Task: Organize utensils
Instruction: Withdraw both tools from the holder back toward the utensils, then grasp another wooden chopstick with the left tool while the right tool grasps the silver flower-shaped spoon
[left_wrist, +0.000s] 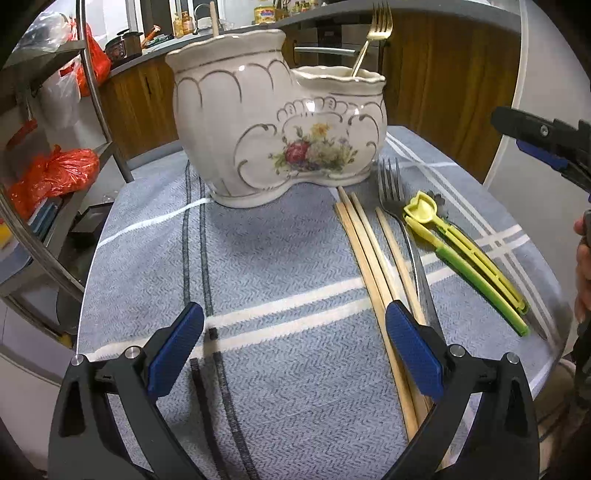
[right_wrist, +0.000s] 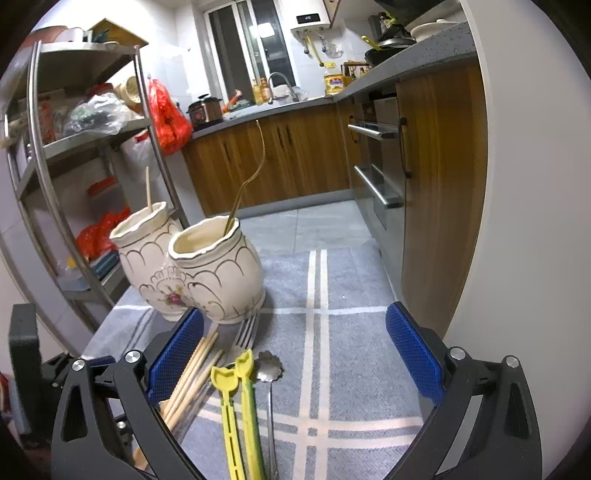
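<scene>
A glossy cream ceramic holder (left_wrist: 273, 122) with scalloped gilt lines and a painted flower spray stands near the far edge of a round table covered by a grey-blue herringbone cloth (left_wrist: 280, 266) crossed with white stripes. It has two joined pots: the taller holds one pale wooden chopstick (left_wrist: 213, 18), the lower a gold fork (left_wrist: 373, 37) standing tines up. Toward the cloth's right edge lie loose wooden chopsticks (left_wrist: 373, 266), a dark metal fork (left_wrist: 397, 210), two yellow-green plastic pieces (left_wrist: 465, 254) with tulip-shaped ends, and a small steel spoon with a flower-shaped bowl (right_wrist: 269, 365). The left gripper (left_wrist: 295, 350) hovers over the near edge, blue ribbed pads spread wide and empty. The right gripper (right_wrist: 295, 350) is likewise spread apart above the utensils, gripping nothing.
</scene>
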